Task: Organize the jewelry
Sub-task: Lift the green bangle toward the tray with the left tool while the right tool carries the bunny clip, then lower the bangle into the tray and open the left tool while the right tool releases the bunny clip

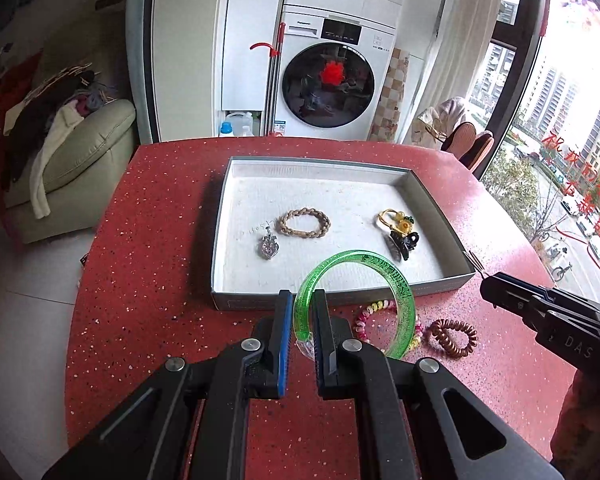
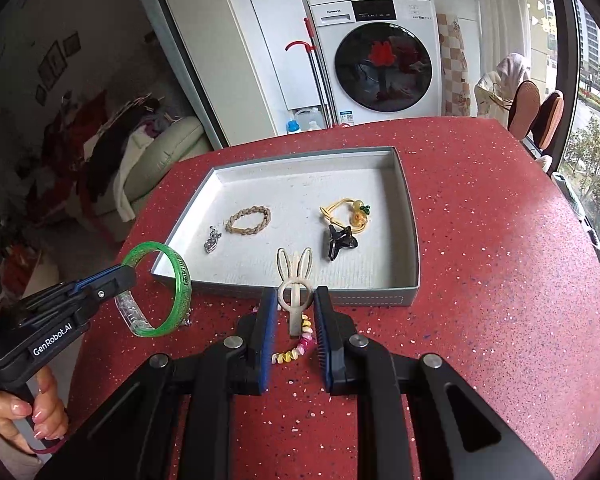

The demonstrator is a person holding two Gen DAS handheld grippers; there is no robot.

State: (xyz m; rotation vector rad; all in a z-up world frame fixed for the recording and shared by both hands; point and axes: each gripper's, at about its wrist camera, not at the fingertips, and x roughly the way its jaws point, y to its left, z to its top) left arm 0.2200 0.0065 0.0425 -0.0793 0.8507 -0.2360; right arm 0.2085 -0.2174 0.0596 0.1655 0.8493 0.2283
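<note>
1. Grip first: your left gripper [image 1: 303,312] is clenched on the green bangle [image 1: 384,276], pinching its band near the bottom while most of the ring sticks out to the right, above the surface [image 1: 148,240]. Your right gripper [image 2: 296,308] is clenched on the cream rabbit-ear hair clip [image 2: 295,280], ears pointing toward the box.
2. Carry both over the near wall of the grey box [image 1: 336,300] before lowering; I judge the bangle's free arc is the part likely to catch that wall, so lift it clear of the rim.
3. Release low over bare lining. The bangle is hard, glossy, translucent plastic and could roll or bounce if dropped from height.
4. Pick open spots: the braided tan band [image 1: 305,221] and silver pendant [image 1: 269,245] lie left in the box, the yellow charm tie [image 1: 396,219] and black claw clip [image 1: 403,243] right. The near middle looks free.
5. The lining seems a soft, ribbed white fabric, so pieces should settle.
6. Two coiled hair ties wait on the speckled red surface just before the box: a pastel one [image 1: 366,312] and a brown one [image 1: 452,337].
</note>
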